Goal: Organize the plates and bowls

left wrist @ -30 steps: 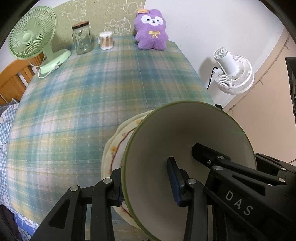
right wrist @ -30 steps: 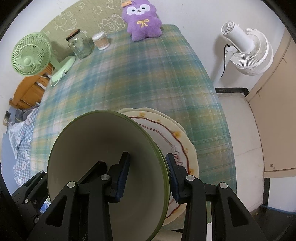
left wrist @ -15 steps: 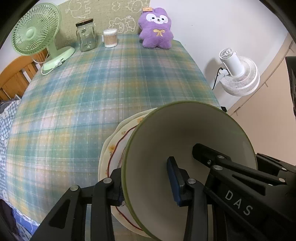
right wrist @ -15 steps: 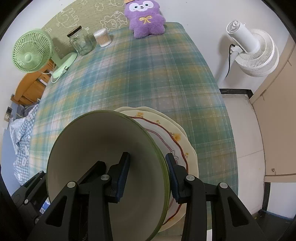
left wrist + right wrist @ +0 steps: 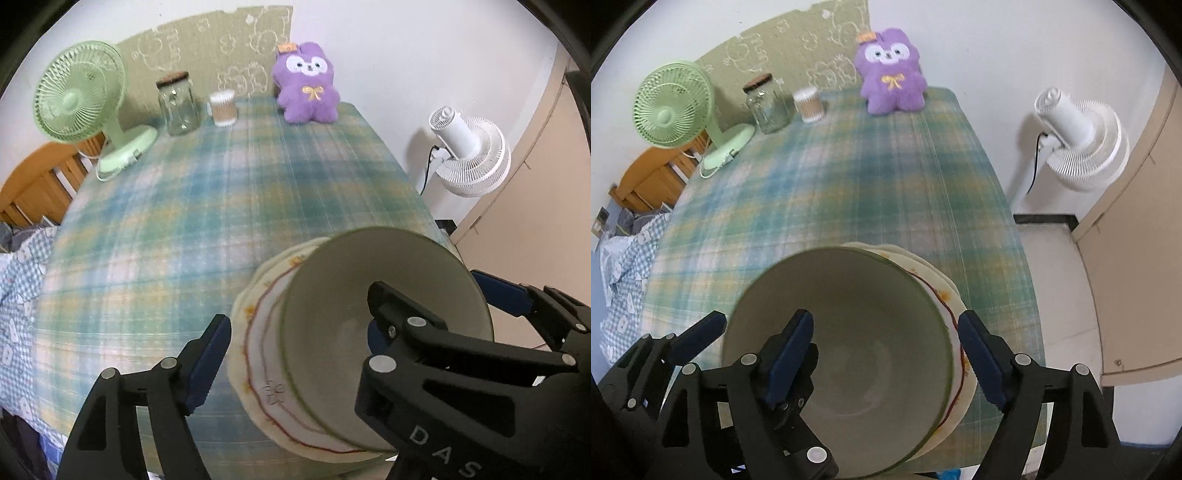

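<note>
A cream bowl with a green rim (image 5: 343, 288) (image 5: 871, 302) rests on a small stack of cream plates with red scroll lines (image 5: 255, 332) (image 5: 945, 291) near the table's front right corner. My left gripper (image 5: 295, 326) straddles the bowl's left rim. Its jaws are opening, one pad outside over the plates and one inside, neither pressing. My right gripper (image 5: 884, 317) straddles the right rim. Its jaws are opening too, with both pads clear of the wall. Each view shows the other gripper's fingers (image 5: 498, 291) (image 5: 701, 332) across the bowl.
At the far end of the plaid tablecloth (image 5: 221, 206) stand a green desk fan (image 5: 81, 96), a glass jar (image 5: 179, 103), a cotton-swab tub (image 5: 223, 109) and a purple plush (image 5: 308, 92). A white floor fan (image 5: 1078, 136) stands beyond the right edge, wooden furniture (image 5: 650, 181) at left.
Both grippers were shut on the bowl's rim and have now spread off it. Both have lifted a little. The bowl stays on the plates.
</note>
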A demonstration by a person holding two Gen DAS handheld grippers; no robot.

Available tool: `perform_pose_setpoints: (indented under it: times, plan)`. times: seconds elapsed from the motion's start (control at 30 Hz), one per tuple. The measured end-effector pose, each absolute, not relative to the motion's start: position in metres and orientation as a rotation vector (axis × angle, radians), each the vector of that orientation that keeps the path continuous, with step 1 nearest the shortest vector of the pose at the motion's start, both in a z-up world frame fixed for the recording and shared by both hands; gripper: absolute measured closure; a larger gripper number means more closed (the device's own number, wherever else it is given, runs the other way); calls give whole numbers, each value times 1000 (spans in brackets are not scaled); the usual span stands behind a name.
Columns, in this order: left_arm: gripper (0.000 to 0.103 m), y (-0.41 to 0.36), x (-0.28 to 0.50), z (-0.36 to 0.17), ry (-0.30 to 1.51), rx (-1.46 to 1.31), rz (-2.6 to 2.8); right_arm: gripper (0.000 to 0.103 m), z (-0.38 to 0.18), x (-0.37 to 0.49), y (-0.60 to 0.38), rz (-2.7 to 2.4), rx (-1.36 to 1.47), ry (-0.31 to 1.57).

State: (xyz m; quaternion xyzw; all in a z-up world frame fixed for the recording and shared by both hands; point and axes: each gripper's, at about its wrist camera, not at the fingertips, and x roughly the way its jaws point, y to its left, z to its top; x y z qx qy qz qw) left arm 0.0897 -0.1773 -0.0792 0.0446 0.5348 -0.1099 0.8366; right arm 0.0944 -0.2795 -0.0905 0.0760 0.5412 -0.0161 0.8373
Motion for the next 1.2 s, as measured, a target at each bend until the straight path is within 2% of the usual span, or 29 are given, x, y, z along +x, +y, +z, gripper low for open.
perform_pose_setpoints:
  times: [0.27,0.73,1.03,1.2]
  plan:
    - [17,-128,87,-49,1042,69,-183,18,-56,86,-249,-96,143,1062]
    - [16,-19,88,6,908,92,-234,18,3,60,-163,-272,188,862]
    - [14,28,60,11,813,101,-176,18,15,34,-119,-217,127,753]
    - [9,44,34,4,761,67,-127,17,8,9,-106,-190,94,707]
